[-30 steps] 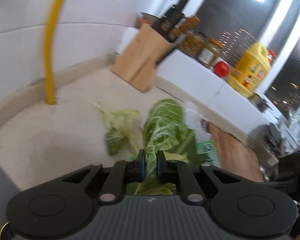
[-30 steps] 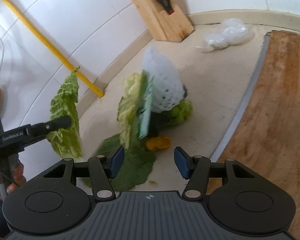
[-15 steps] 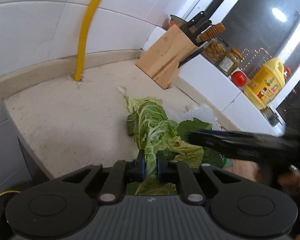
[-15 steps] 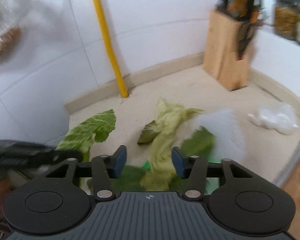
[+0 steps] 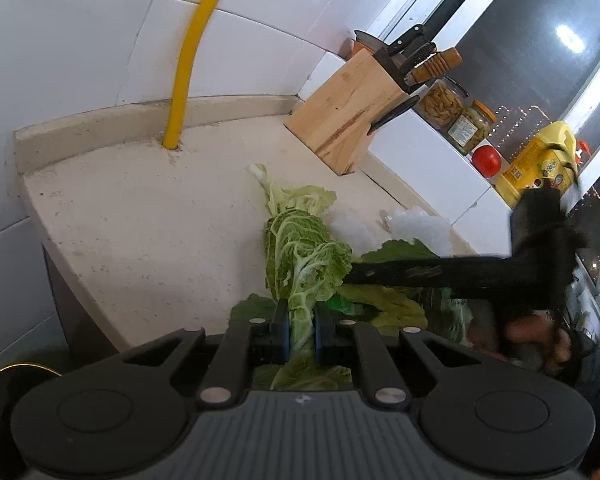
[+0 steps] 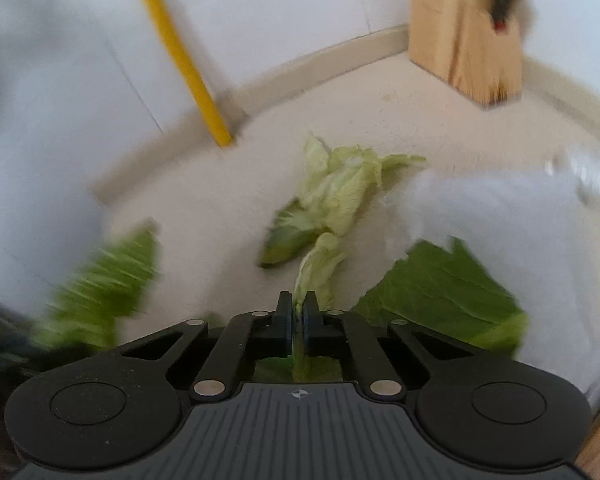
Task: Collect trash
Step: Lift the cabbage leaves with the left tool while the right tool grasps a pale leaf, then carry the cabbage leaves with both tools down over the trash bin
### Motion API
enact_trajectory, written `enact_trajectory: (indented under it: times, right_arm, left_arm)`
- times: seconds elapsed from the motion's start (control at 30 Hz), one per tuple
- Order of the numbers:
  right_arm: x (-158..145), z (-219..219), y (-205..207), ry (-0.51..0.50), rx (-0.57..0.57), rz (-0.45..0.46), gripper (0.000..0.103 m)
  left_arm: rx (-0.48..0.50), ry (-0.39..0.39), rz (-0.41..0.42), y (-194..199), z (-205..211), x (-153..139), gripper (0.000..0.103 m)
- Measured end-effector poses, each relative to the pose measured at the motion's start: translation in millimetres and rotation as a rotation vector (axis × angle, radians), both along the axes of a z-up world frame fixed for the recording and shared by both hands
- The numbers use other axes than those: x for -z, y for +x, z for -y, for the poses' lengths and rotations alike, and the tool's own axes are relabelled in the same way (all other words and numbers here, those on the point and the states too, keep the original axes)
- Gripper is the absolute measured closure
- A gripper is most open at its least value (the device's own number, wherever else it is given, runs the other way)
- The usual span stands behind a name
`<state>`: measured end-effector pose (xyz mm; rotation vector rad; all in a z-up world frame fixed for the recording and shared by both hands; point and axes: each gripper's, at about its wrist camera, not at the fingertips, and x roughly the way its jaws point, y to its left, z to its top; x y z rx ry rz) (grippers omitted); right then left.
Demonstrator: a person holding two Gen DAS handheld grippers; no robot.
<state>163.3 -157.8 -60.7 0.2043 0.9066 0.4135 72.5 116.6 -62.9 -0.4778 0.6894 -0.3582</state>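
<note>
Cabbage leaf (image 5: pixel 304 264) runs lengthwise away from left tool (image 5: pixel 299 330) pinching its stem; right tool (image 6: pixel 295 320) grips pale leaf (image 6: pixel 332 216).

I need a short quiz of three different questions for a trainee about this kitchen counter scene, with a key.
1. True or false: the left gripper is shut on a cabbage leaf.
2. What does the right gripper pinch? A) pale leaf B) knife C) jar
3. Fill in: the yellow pipe meets the counter beside the ____ wall.

Key: 1 true; 2 A, the pale leaf; 3 tiled.
</note>
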Motion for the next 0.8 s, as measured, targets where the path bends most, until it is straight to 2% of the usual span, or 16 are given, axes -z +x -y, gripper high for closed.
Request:
enact_trajectory:
  times: [0.17, 0.27, 0.43, 0.53, 0.63, 0.8]
  right_arm:
    - [-21.3, 35.9, -30.3, 0.278, 0.075, 0.027, 0.096]
    - [-29.2, 56.1, -44.0, 0.394, 0.088, 0.072, 0.096]
    - [-35.7, 79.0, -54.9, 0.552, 0.108, 0.09, 0.096]
    - [-39.7, 91.4, -64.2, 0.607, 0.121, 0.122, 0.096]
    - [-37.1, 100.7, -67.5, 0.62, 0.138, 0.133, 0.096]
    - [-11.2, 109.2, -64.8, 0.665, 0.161, 0.062, 0.096]
  left_arm:
    - [0.021, 0.014, 0.02, 2.1, 8.3, -9.0, 0.095]
    - [0.033, 0.028, 0.032, 2.6, 15.3, -15.6, 0.095]
    - [0.041, 0.043, 0.054, 1.5, 25.5, -27.7, 0.095]
    - [0.035, 0.046, 0.081, -2.6, 28.2, -37.1, 0.095]
    - [0.014, 0.064, 0.079, -4.5, 29.4, -39.3, 0.095]
    - [-0.021, 0.072, 0.019, -7.6, 31.8, -29.7, 0.095]
